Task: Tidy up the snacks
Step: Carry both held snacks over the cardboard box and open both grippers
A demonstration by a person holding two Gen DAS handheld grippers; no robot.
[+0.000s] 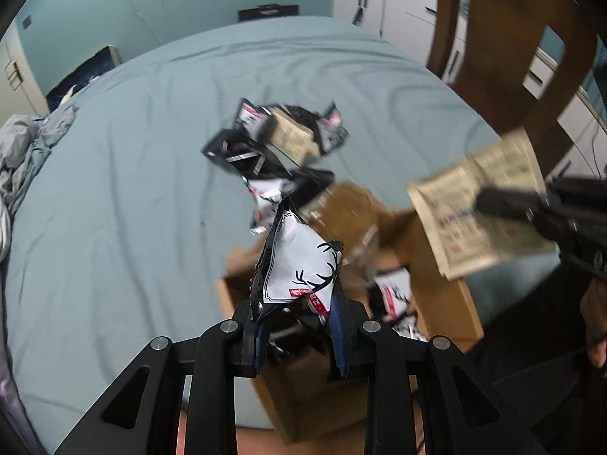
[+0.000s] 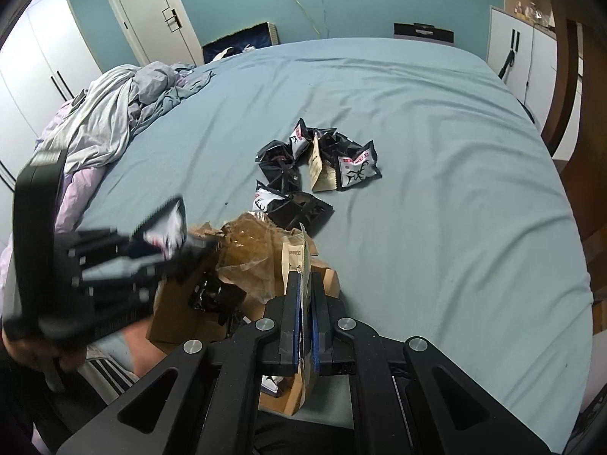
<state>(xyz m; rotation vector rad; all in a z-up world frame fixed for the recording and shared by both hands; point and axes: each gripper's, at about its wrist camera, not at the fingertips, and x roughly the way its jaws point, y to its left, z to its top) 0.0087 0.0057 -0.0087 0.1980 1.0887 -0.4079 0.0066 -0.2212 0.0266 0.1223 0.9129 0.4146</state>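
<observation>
- Left wrist view: the left gripper (image 1: 299, 326) clamps a puffy white-and-black foil snack packet (image 1: 299, 265) printed with a black antler drawing and a small red label; the red label's writing is too small to read.
- The packet hangs above an open brown cardboard box (image 1: 447, 295) at the edge of a bed with a light blue sheet (image 1: 132, 189). At least one more antler-print packet (image 1: 396, 295) lies inside the box.
- A loose heap of black and white snack packets (image 1: 273, 140) lies on the sheet beyond the box, blurred; the count cannot be told here.
- At right, the right gripper (image 1: 493, 201) grips a flat beige paper packet (image 1: 478, 204) covered in fine print, unreadable through blur.
- Right wrist view: the right gripper (image 2: 305, 303) is clenched edge-on upon the same beige paper packet (image 2: 299, 258), over the cardboard box (image 2: 170, 318) and its crumpled brown plastic liner (image 2: 250, 258).
- The left gripper (image 2: 178, 242), blurred, carries the antler-print packet (image 2: 167, 227) at left.
- The heap (image 2: 318, 167) on the sheet (image 2: 455, 189) shows roughly seven packets, one of them beige.
- Rumpled grey bedding (image 2: 114, 113) lies at the bed's far left.
</observation>
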